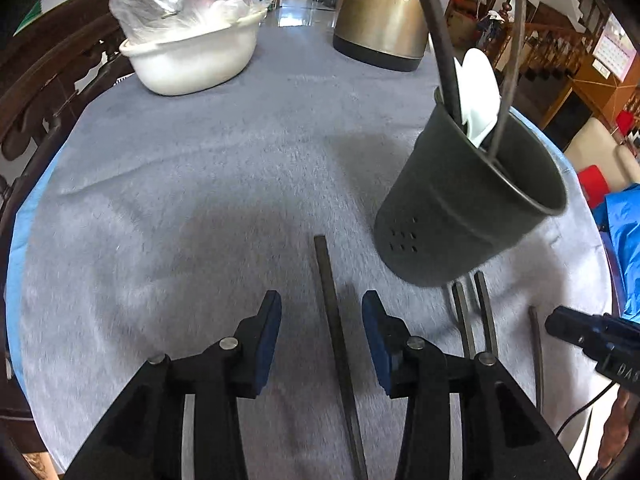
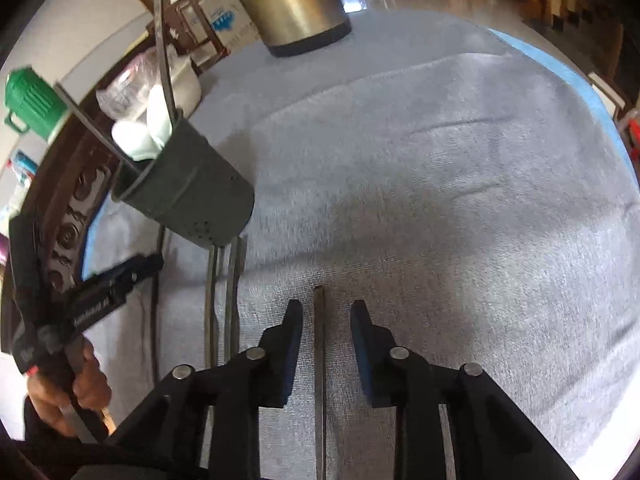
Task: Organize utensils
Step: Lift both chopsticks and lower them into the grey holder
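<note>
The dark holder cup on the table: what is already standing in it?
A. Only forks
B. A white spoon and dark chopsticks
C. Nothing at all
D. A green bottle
B: the left wrist view shows a white spoon and dark chopsticks poking up out of the dark holder cup, while more chopsticks lie flat on the grey cloth.

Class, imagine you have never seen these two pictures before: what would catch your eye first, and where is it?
The dark utensil holder on the grey cloth, with a white spoon and dark sticks poking out. Then a dark chopstick lying between the open pads of the left claw, and the brass-coloured kettle at the table's far end.
</note>
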A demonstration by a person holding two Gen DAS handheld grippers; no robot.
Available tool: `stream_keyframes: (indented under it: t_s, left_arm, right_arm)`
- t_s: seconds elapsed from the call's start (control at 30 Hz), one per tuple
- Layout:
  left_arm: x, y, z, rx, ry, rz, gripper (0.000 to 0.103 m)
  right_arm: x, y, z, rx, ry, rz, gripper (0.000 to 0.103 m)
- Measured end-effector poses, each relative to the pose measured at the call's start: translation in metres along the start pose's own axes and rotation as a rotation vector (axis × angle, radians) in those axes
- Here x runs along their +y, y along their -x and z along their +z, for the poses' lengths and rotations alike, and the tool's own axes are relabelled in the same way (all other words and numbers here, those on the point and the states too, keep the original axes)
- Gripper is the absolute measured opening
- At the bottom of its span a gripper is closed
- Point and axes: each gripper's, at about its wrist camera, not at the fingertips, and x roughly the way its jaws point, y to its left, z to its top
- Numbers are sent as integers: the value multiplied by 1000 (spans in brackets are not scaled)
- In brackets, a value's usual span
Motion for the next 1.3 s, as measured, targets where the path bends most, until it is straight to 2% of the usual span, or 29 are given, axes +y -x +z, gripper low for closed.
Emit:
stream_keyframes:
  t_s: [0.1,0.17,0.23,0.3,0.4,0.57,0.63,0.87,1.13,1.3]
  left_arm:
    - [0,-5,4,8,5,-11,43]
    - [0,-10,6,21,2,-4,36]
    - [-2,-12,8,15,-9,4,20]
    - [-3,-15,12,22,-5,-12,9]
    - [-4,-12,10,10,-11,-9,9]
    - [-4,23,-2,-62,-10,-40,7]
    - [-6,49,-8,-110,-10,-49,7]
    - [-24,134,-35,-297,-41,-83,7]
    - [-29,199,-45,-448,-71,-114,7]
    - [-38,223,-51,-520,-94,-116,7]
  right_arm:
    - [7,-15,3,38,24,-25,28]
    - [12,-22,4,65,44,-71,28]
    - [20,-25,7,54,79,-111,27]
    - [27,-28,7,48,118,-154,11]
    - [34,-30,5,43,175,-200,8]
    - [23,-12,0,-7,120,-115,8]
    - [18,1,-2,-39,100,-73,8]
    - [14,64,-16,-210,64,44,8]
    - [36,129,-30,-419,80,112,8]
    - [47,161,-37,-547,77,131,8]
